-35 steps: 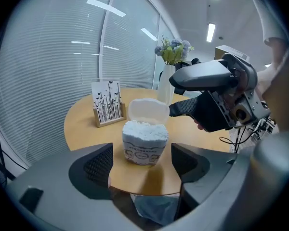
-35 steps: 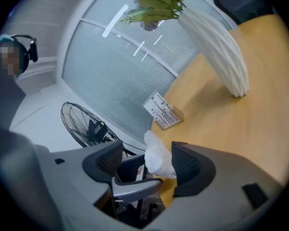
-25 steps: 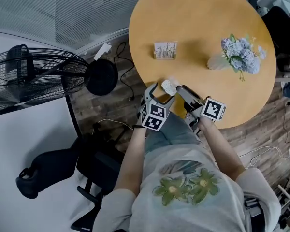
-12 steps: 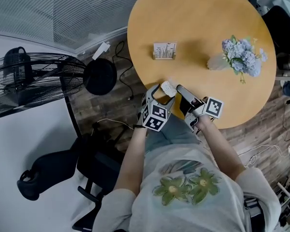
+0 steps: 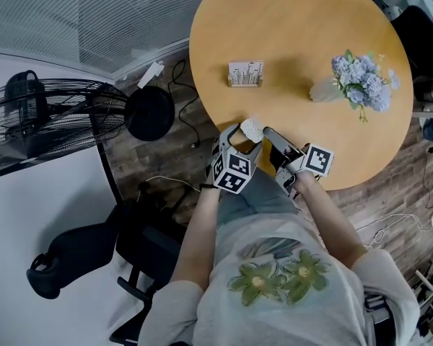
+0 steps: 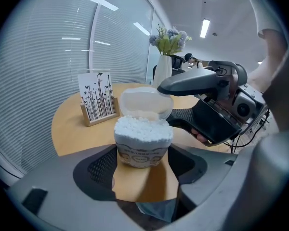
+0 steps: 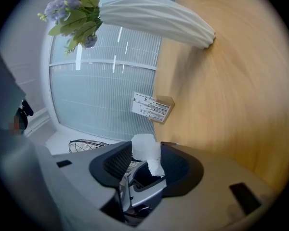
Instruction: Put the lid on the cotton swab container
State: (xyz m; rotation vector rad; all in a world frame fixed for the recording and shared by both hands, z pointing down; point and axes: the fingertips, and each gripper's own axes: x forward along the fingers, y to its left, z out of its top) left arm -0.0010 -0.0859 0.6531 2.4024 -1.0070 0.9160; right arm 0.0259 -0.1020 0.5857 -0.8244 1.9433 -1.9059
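On the table (image 5: 310, 34), the cotton swab container (image 5: 251, 129) stands at the near edge. The lid (image 6: 145, 103) is tilted just above its far rim. A card holder (image 5: 246, 74) stands behind the container, farther in. A vase of flowers (image 5: 357, 81) stands well to the right. A fan (image 5: 50, 114) stands on the floor (image 5: 166, 168), left of the table.

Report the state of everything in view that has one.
Round labelled plastic container of white cotton swabs: uncovered, full, upright.
Translucent round plastic lid: raised, tilted above container's rear rim.
Left gripper: jaws just closed further, pressing container.
Right gripper: jaws just closed further, pinching lid.
White vase of blue flowers: upright.
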